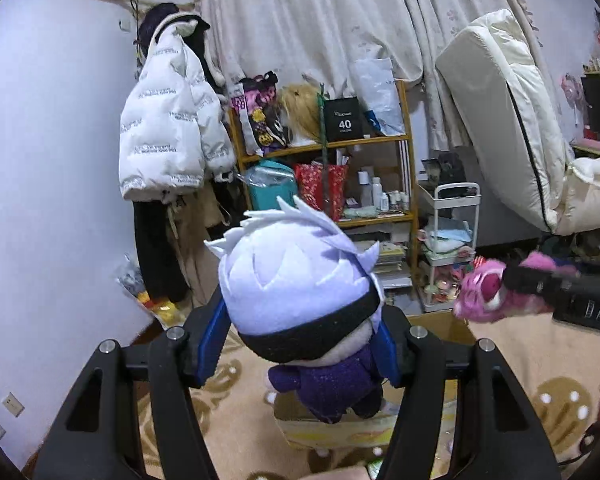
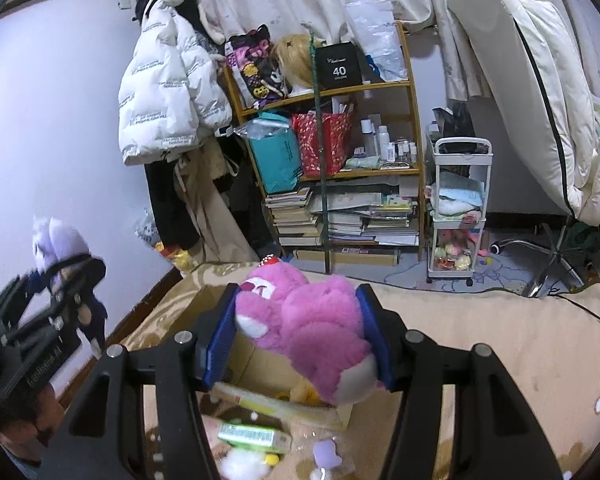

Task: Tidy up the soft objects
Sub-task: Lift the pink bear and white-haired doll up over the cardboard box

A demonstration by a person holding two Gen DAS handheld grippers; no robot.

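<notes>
My left claw (image 1: 300, 344) is clenched on a plush doll (image 1: 300, 292) with white spiky hair, a black band over the eyes and a purple body. The blue pads (image 1: 212, 344) press on both sides of its head, and the doll hangs free in the air between them, the body pointing down toward me.

My right claw (image 2: 296, 340) is grasping a pink plush bear (image 2: 308, 328). Its pads (image 2: 220, 336) squeeze the fluffy body from both sides, and the bear lies tilted between them, its face to the upper left. In the left view I see this same bear at the right edge, blurred.

Below both claws stands an open cardboard box (image 2: 204, 308) on a beige blanket (image 2: 480, 344) with a flower pattern. Some small things lie in the box, but I cannot tell what they are. Near the box, on the blanket, lies a green packet (image 2: 254, 436).

Farther away is a wooden shelf (image 2: 414, 128) with bags, bottles and stacked books. A white puffer jacket (image 2: 160, 92) hangs to its left, and a small white cart (image 2: 460, 208) stands to its right.
</notes>
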